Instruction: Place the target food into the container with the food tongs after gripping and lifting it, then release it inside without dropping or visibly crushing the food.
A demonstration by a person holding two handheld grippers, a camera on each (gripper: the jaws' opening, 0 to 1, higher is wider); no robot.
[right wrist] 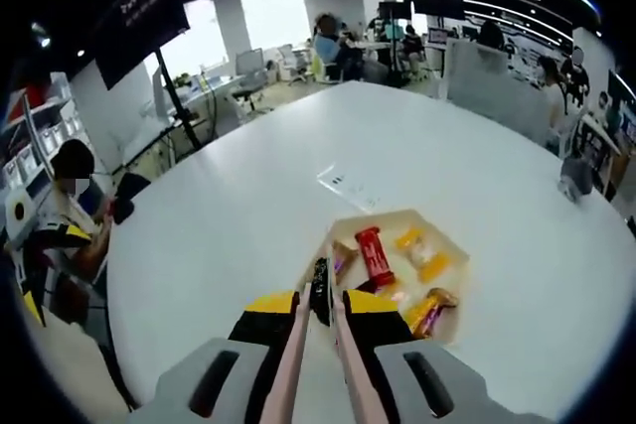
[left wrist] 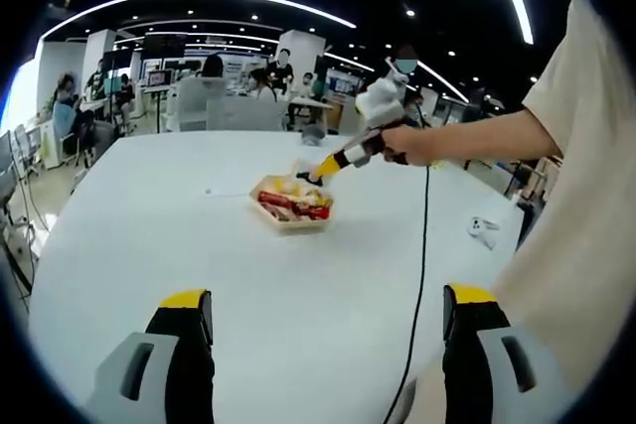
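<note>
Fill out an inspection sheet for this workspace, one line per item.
Surface: large white table, mostly bare.
Job's things: shallow container holding wrapped snacks, a red bar among them; pink food tongs in the right hand-held gripper, tips pinching a dark item at the container's near edge.
Clutter: small white object near the table's edge; a small printed mark or label beyond the container.
Grippers: left hand-held gripper open, holding nothing; right shut on the tongs.
Cables: black cable hanging from the right hand-held gripper across the table.
Surroundings: open office, desks, seated people.
</note>
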